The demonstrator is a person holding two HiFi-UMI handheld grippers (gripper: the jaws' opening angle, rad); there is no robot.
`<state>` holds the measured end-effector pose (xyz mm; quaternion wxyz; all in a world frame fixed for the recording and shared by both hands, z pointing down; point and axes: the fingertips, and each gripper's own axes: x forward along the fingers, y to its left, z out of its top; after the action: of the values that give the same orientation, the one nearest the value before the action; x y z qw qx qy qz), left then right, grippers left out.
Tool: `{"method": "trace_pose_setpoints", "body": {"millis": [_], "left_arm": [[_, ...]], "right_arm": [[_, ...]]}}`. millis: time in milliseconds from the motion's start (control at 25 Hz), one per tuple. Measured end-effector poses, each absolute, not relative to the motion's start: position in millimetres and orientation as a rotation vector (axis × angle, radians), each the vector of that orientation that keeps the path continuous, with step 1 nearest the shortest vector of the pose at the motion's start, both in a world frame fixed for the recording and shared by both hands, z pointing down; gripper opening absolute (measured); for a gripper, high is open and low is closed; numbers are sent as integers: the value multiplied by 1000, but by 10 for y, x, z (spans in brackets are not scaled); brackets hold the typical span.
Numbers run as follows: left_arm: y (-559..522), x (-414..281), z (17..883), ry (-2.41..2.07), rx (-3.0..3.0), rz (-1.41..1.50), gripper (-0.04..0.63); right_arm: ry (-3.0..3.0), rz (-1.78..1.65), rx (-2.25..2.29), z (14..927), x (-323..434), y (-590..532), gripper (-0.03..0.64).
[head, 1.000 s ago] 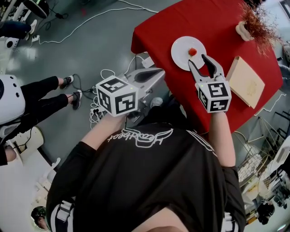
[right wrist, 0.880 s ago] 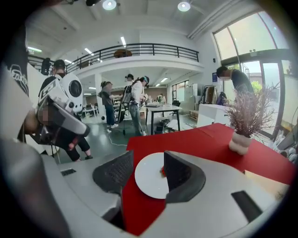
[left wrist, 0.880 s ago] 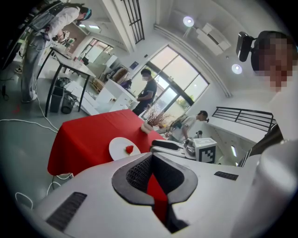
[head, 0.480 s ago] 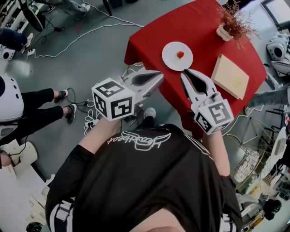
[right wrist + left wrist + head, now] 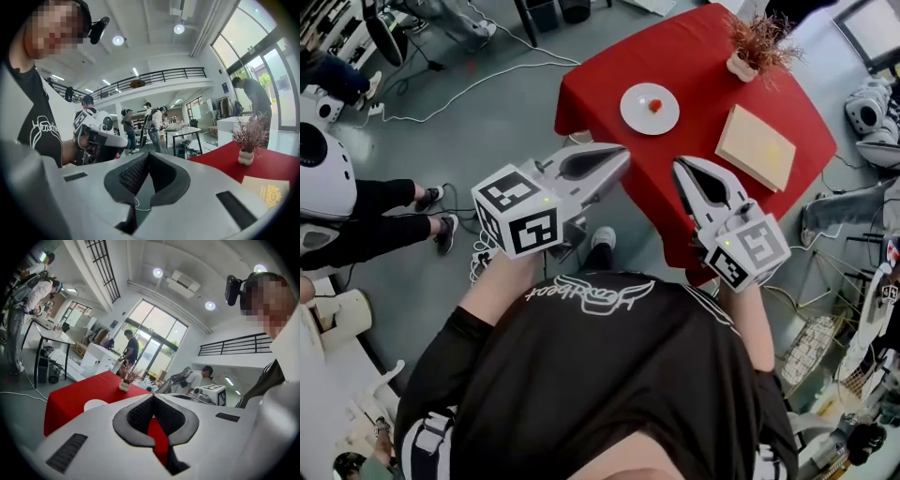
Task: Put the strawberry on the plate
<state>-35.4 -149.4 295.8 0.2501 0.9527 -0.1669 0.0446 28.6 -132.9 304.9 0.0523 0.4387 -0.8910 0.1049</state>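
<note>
Tongs state: right tongs are pressed together with nothing pinched. The jaws have just been closing, from fully spread a second ago.
Left tongs: pressed together, empty. Only red cloth is seen through the gap behind the tips.
Tongs position: both are held in front of the chest, near the table's near edge and well apart from the plate. Neither touches anything.
Change: a second ago the right tongs were spread at the plate's rim, just beside the strawberry. They have since been pulled back off the table and lifted. The left tongs have been lifted as well.
Strawberry: lies on the plate, about mid-plate and upright as far as can be told. It is untouched and was in the same spot a second ago.
Plate: white, on the red table toward the near-left corner.
Other items: tan board to the right of the plate, potted dry plant at the far edge. Neither has been disturbed.
Task status: judged complete, since the strawberry is released on the plate and the tongs have been withdrawn.
Remaining: nothing is judged to be needed beyond parking the tongs.
Risk: low, as nothing is held and nothing is near the plate.
</note>
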Motion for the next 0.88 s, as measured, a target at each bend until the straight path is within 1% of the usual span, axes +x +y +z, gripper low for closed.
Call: {"method": "trace_pose_setpoints", "body": {"millis": [400,880], "left_arm": [[-597,-88,2795,-455,2649,108,8],[-74,-41,2605,-462,2695,83,8]], "right_arm": [[-2788,318,1271,2830,359,-458,8],[-2838,309,1265,2661,464,47,8]]}}
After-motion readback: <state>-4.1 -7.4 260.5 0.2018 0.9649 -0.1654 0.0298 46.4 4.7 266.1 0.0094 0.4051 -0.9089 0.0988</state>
